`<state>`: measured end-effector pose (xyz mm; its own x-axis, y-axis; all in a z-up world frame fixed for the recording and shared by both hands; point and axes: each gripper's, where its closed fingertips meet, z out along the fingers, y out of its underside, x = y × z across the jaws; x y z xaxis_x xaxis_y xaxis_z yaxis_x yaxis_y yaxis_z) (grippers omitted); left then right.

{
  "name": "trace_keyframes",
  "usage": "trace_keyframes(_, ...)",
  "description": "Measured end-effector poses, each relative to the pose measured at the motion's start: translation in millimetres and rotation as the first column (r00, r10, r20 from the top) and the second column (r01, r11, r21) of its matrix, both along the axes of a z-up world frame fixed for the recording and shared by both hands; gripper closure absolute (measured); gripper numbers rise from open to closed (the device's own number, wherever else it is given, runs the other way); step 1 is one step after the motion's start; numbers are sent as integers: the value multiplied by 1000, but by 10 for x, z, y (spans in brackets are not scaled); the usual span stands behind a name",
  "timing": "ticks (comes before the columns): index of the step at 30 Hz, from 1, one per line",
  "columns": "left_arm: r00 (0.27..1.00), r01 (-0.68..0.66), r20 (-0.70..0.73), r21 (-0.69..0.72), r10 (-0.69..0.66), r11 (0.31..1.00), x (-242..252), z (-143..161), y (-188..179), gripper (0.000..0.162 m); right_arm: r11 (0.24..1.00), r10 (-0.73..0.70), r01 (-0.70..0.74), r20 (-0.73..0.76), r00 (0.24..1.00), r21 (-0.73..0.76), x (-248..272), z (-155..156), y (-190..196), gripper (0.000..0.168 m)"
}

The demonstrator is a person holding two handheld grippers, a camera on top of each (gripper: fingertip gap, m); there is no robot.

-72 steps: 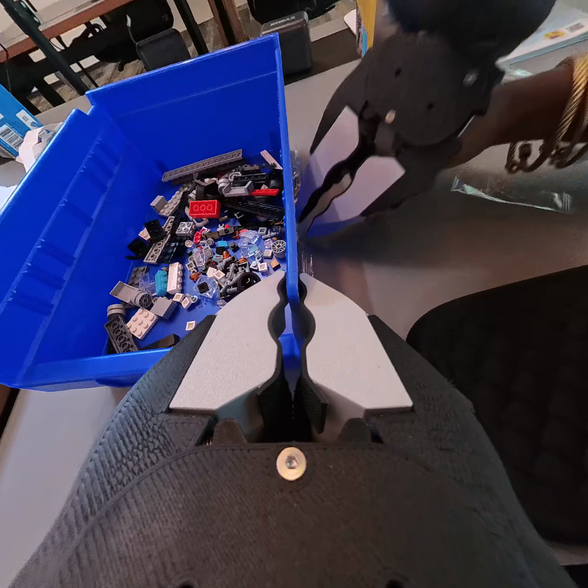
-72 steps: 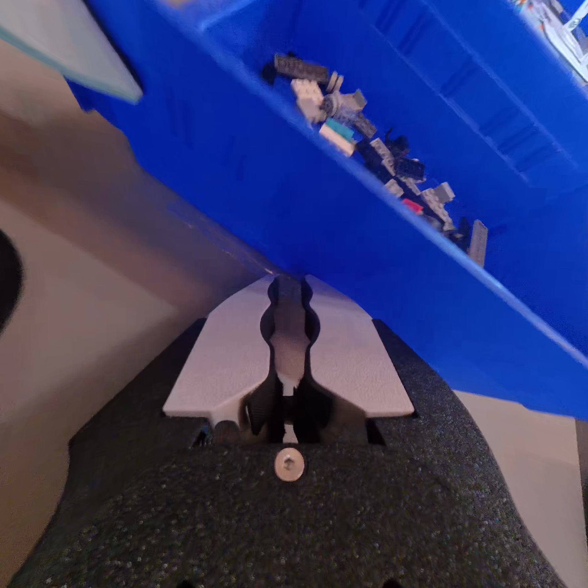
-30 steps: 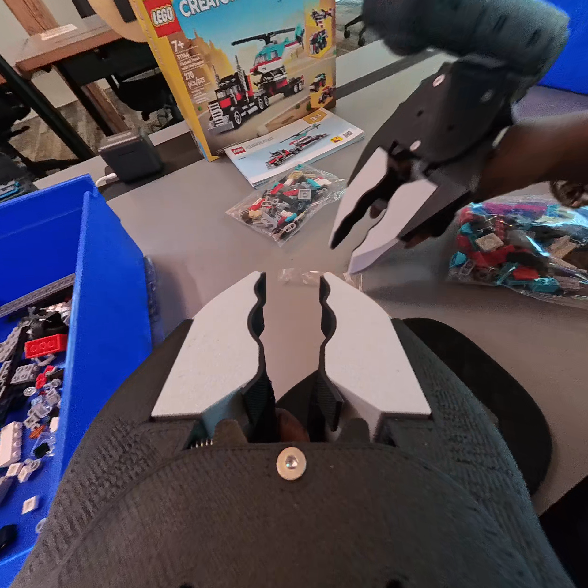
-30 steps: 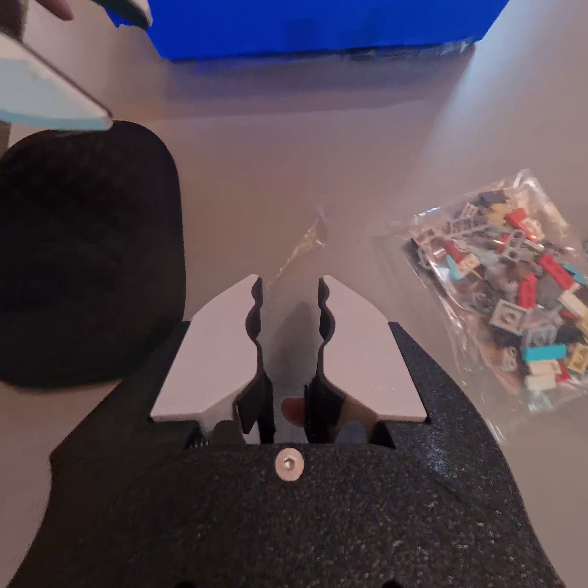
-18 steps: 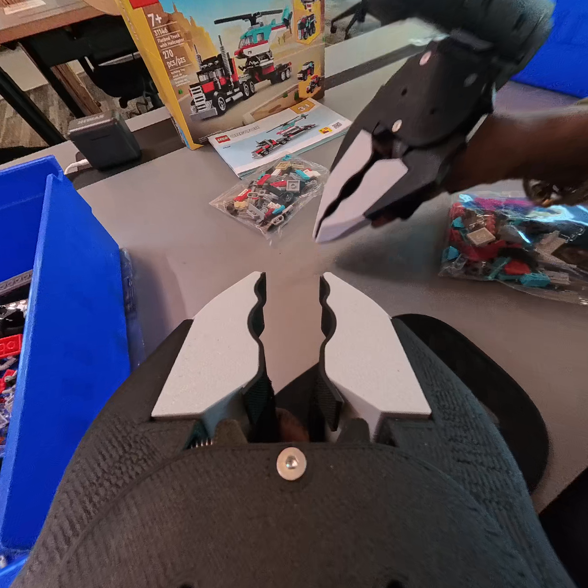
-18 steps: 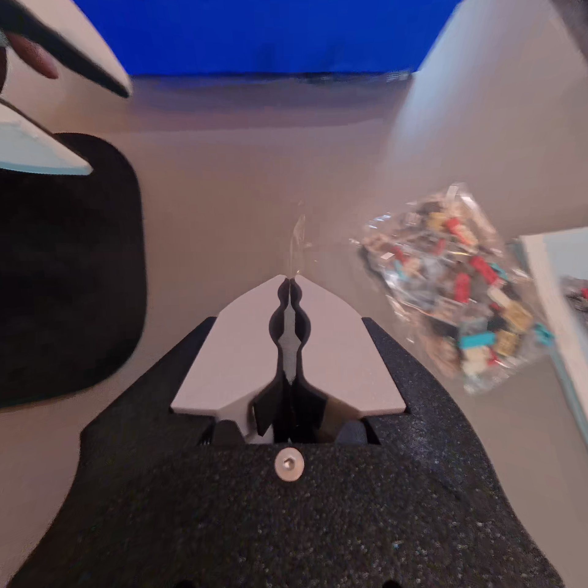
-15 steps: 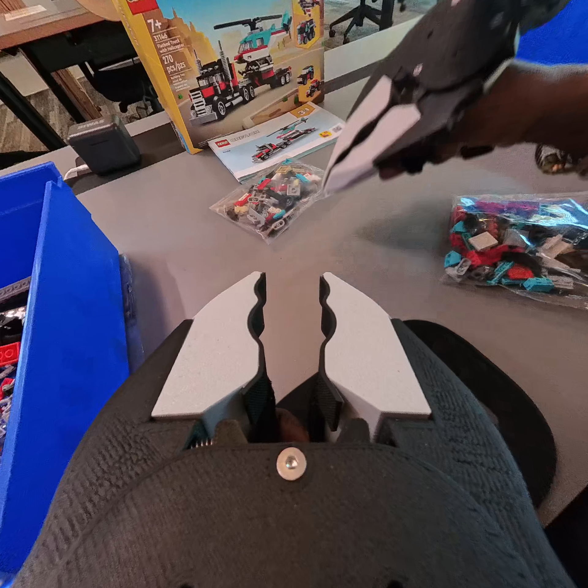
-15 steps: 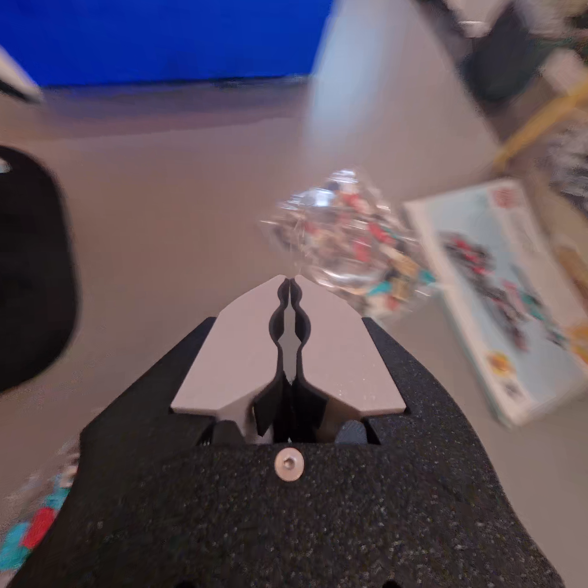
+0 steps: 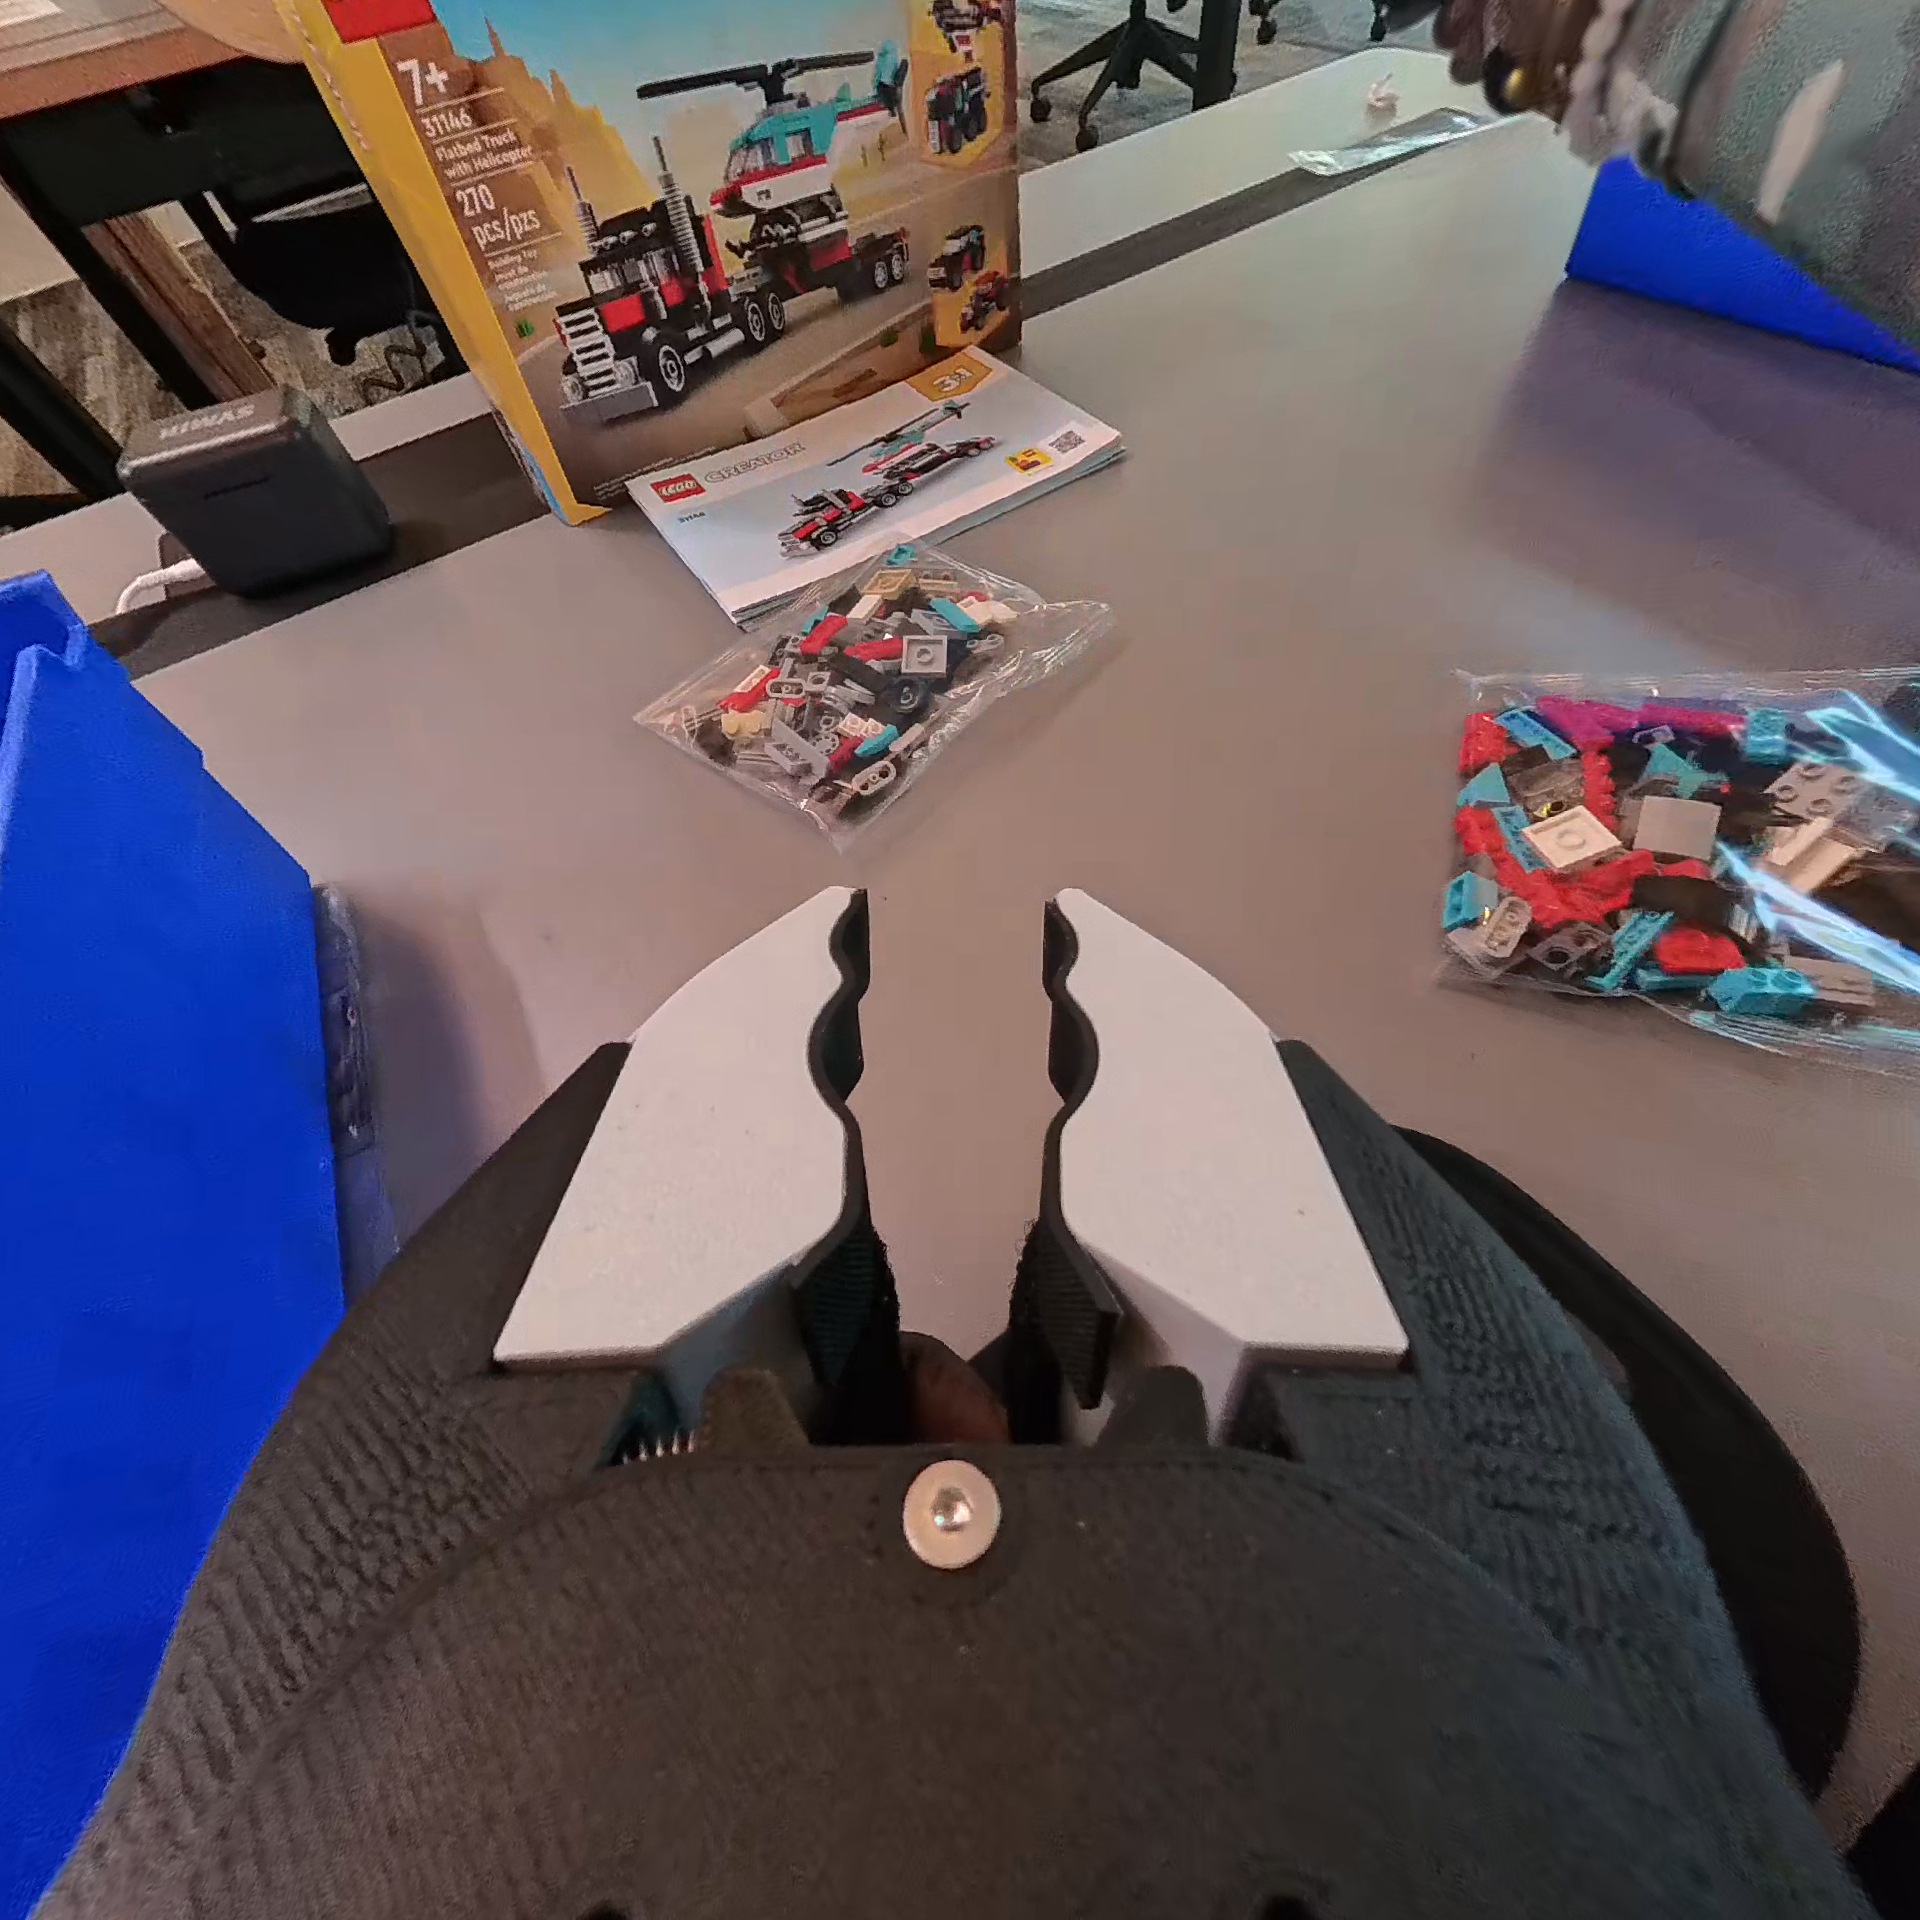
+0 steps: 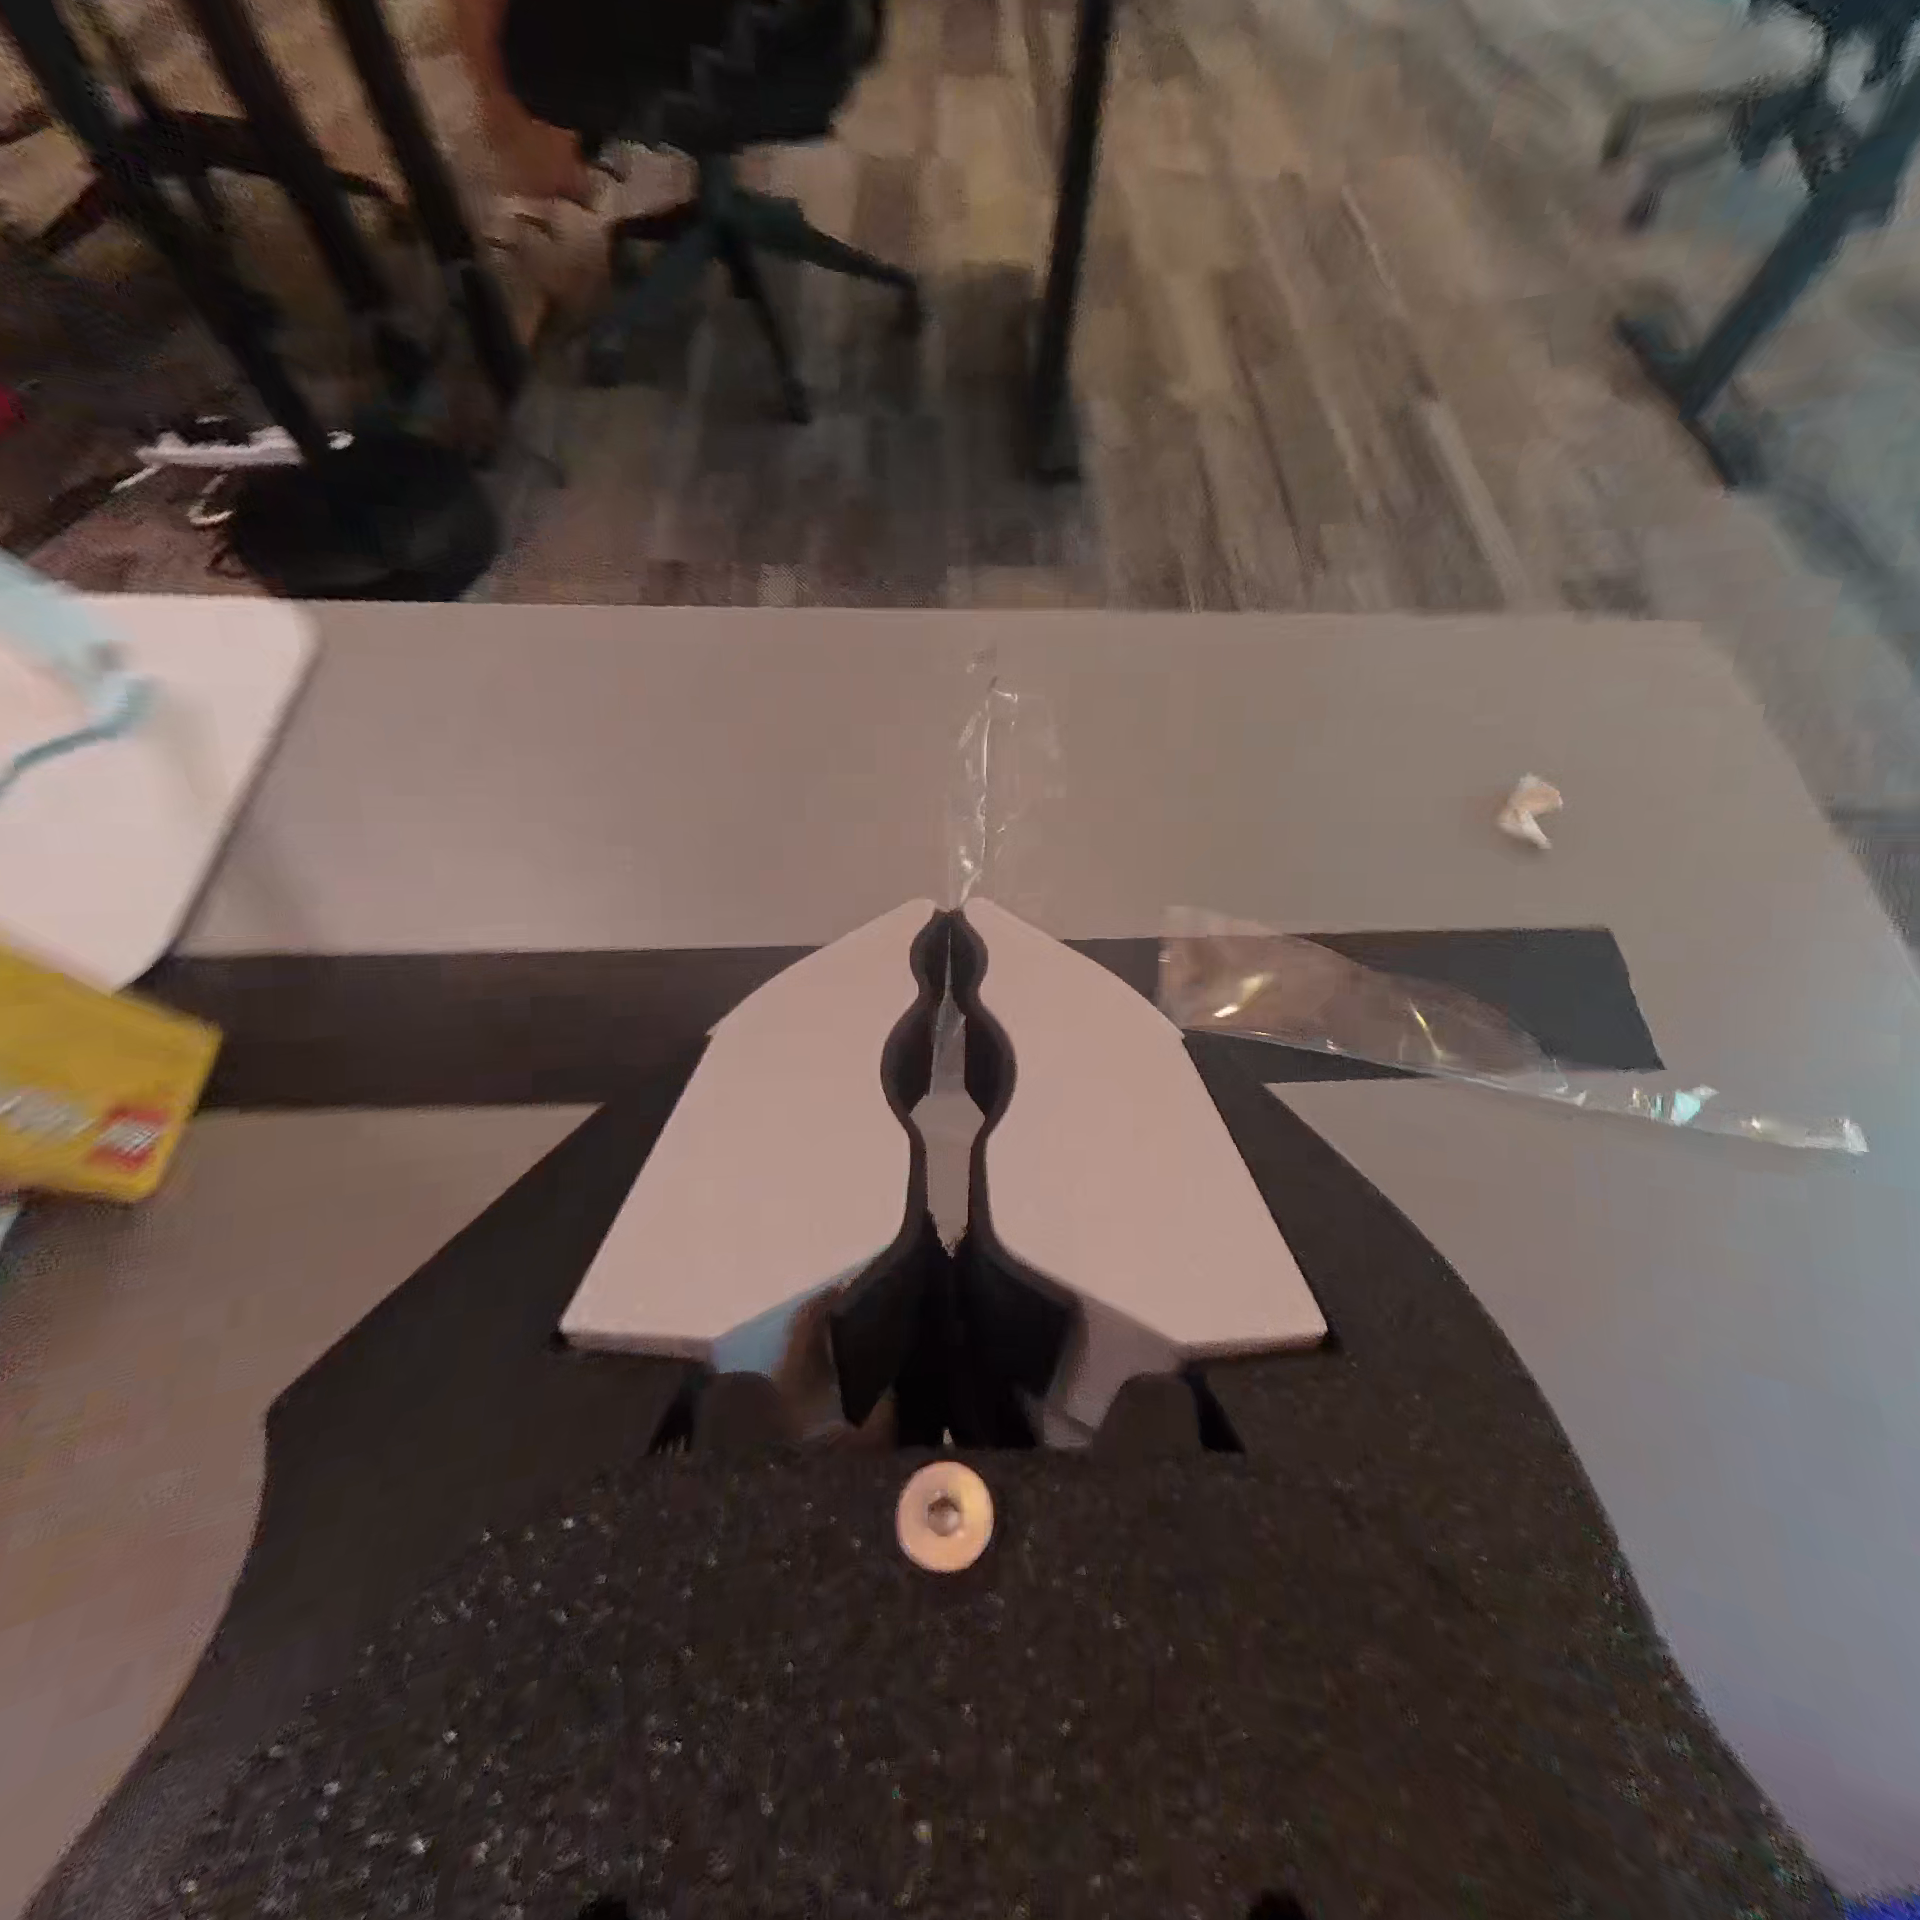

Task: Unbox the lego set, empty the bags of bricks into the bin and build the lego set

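Your left claw (image 9: pixel 956 909) hangs wide open, empty, over the grey table (image 9: pixel 1299 540). The small bag of bricks (image 9: pixel 868 691) lies straight ahead of it, near, its long axis slanting up to the right; the bigger bag (image 9: pixel 1683 862) sits off to the right, the blue bin (image 9: pixel 145 987) hard on the left. Your right claw (image 10: pixel 951 914) is pinched closed on an empty clear wrapper (image 10: pixel 977 769), far side of the table. Left is nearer: reach forward, likely grip across the bag's short side.
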<state>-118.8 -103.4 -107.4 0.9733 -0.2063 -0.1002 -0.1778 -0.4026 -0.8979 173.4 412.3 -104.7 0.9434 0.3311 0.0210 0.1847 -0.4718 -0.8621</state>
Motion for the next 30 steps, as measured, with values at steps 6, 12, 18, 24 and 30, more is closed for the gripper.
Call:
trace_keyframes(6,999,-30,10,-27,30,999,-74,-54,51,130,976,-135,142,52,990,-168,461,-508,402,168)
trace_keyframes(12,1000,-17,-3,-45,17,999,-84,-88,106,130,964,-153,179,139,978,-196,628,-669,446,166)
trace_keyframes(18,1000,11,-4,-20,-11,1000,35,0,85,130,986,-133,143,127,983,-79,388,-325,376,117)
trace_keyframes(24,997,71,-7,-29,-71,997,210,-11,-28,129,987,134,-142,101,986,70,-380,371,-259,100)
trace_keyframes(30,982,186,23,-34,-185,982,531,-49,-153,129,783,618,-615,4,786,94,-1074,730,-1984,99)
